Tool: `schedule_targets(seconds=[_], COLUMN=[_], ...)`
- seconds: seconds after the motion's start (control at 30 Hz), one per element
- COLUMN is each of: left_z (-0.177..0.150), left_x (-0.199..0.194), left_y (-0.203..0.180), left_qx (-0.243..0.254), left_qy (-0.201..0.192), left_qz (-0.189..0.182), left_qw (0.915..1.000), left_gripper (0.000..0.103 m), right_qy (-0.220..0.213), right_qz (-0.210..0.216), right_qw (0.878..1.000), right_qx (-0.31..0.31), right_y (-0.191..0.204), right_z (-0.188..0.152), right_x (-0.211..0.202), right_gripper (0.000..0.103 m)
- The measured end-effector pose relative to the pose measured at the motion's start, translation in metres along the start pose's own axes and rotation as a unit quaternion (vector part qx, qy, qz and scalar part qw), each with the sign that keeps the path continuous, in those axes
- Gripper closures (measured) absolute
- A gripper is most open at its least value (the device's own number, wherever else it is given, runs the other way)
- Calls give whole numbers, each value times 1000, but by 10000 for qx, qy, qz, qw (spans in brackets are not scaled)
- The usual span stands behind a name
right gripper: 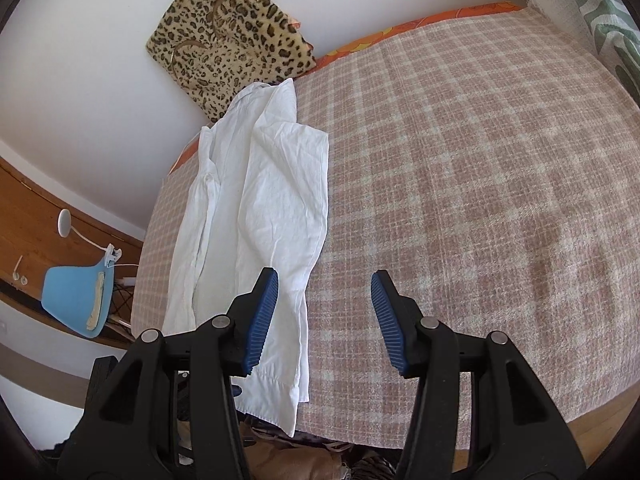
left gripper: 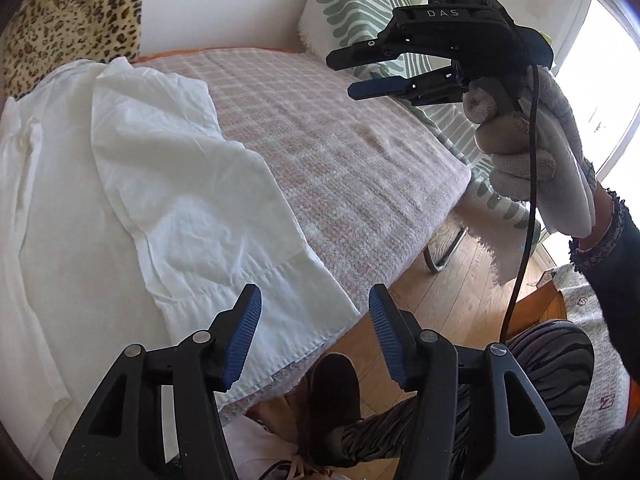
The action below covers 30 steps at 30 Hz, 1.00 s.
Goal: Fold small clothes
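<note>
Bed (right gripper: 460,168), plaid cover, spans the field ahead of both claws. Shirt (right gripper: 260,208), white, lies partly folded on the cover, its hem at the near edge: ahead-left of the right claw (right gripper: 325,322), under and ahead-left of the left claw (left gripper: 314,336). Left claw: jaws apart, nothing between, not touching cloth. Right claw: jaws apart, empty, above the cover; a gloved hand (left gripper: 532,152) grips it.
</note>
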State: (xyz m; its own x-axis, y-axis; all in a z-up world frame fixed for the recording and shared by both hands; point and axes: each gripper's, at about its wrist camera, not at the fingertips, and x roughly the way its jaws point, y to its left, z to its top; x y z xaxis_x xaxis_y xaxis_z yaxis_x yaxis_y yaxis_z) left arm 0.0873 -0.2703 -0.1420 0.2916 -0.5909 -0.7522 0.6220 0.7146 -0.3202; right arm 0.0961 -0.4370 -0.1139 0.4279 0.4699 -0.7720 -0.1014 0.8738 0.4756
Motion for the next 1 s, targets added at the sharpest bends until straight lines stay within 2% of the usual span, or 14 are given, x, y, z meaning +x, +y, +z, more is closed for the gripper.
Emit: schedule_targets(seconds=[0.17, 0.3, 0.53, 0.63, 0.8, 0.83, 0.87, 0.93, 1.0], left_z=[-5, -3, 2, 2, 2, 2, 3, 4, 7], left_x=[11, 7, 9, 14, 19, 20, 21, 22, 24], left_y=[-1, 1, 3, 0, 4, 4, 2, -2, -6], left_qx=[-146, -337, -467, -401, -519, -517, -511, -458, -444], left_qy=[-34, -190, -262, -255, -229, -237, -240, -233, -222], left_qz=[238, 216, 176, 266, 325, 341, 353, 374, 391], left_qw=[9996, 9990, 9984, 9985, 9979, 9978, 9978, 9980, 9980], left_gripper=[48, 48, 48, 48, 48, 48, 47, 45, 40], right_qy=[255, 505, 949, 1095, 1070, 1087, 1143, 1307, 1335], right_qz=[-7, 54, 532, 658, 823, 862, 872, 857, 815], right_qw=[9997, 9987, 9938, 9914, 9903, 9897, 9889, 9870, 9870], right_qx=[-58, -56, 215, 291, 328, 358, 368, 368, 374], right_y=[-2, -3, -10, -10, -6, -6, -5, -1, 3], right_z=[-8, -11, -33, -39, -38, -38, -38, -39, -40], right_x=[28, 49, 82, 96, 105, 107, 110, 119, 122], right_gripper=[52, 52, 52, 52, 52, 59, 73, 91, 92])
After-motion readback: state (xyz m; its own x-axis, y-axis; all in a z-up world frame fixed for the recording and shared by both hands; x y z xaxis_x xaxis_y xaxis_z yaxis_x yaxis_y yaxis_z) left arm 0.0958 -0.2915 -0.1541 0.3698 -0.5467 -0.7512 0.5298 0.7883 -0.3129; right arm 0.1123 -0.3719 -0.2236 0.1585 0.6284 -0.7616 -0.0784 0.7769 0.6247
